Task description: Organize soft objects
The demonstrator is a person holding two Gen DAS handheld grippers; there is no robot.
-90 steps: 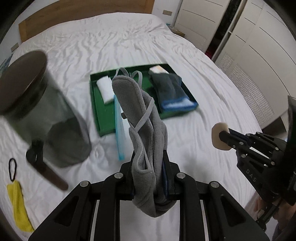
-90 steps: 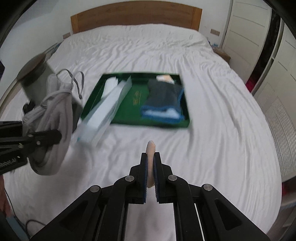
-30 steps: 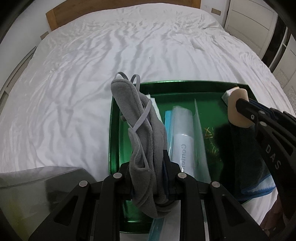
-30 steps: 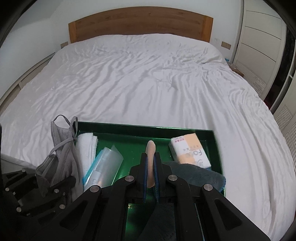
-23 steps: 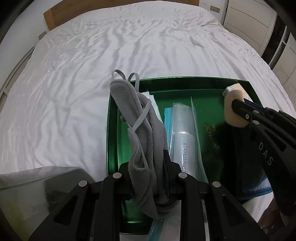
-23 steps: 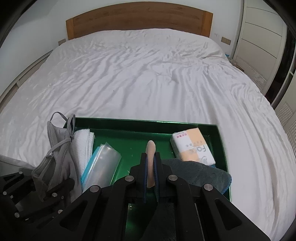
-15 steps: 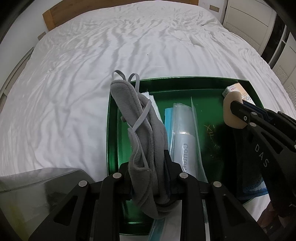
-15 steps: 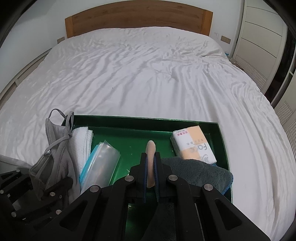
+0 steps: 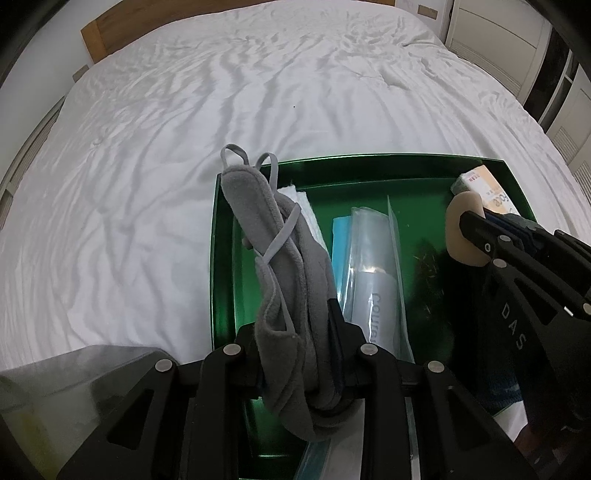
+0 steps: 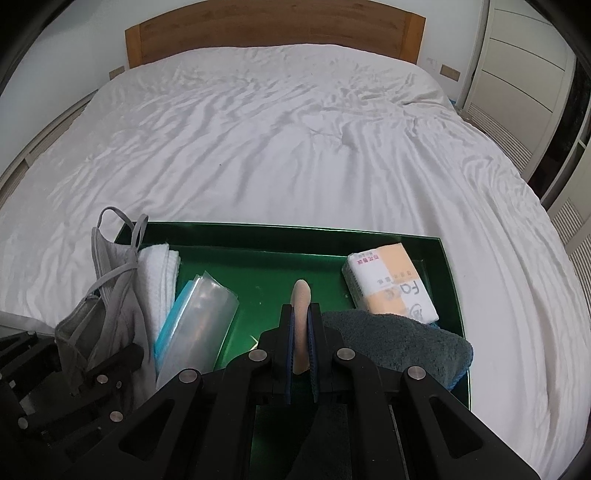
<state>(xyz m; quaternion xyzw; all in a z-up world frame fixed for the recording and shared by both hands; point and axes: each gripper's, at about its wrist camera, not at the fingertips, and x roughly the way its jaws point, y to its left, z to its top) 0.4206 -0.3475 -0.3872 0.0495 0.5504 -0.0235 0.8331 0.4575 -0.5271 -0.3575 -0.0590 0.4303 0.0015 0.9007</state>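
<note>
My left gripper point(image 9: 295, 325) is shut on a grey sleep mask point(image 9: 258, 206) with thin straps. The mask stands up between the jaws over the left end of the green tray point(image 9: 369, 158). My right gripper point(image 10: 301, 314) is shut on a beige sponge puff point(image 10: 301, 295), held over the middle of the tray point(image 10: 258, 229). In the tray lie a folded white cloth point(image 10: 159, 273), a clear plastic packet with a blue edge point(image 10: 199, 317), a tissue pack point(image 10: 388, 284) and a dark teal towel point(image 10: 399, 339). The left gripper point(image 10: 103, 354) and the mask point(image 10: 110, 295) show at the tray's left edge.
The tray rests on a bed with a wrinkled white sheet point(image 10: 295, 129) and a wooden headboard point(image 10: 273, 29). White wardrobe doors point(image 10: 524, 55) stand on the right. A translucent grey container point(image 9: 74, 373) sits close at the lower left of the left wrist view.
Three seconds ago both grippers were well short of the tray; now both hang over it with the same things in them. Over the last second neither has visibly moved.
</note>
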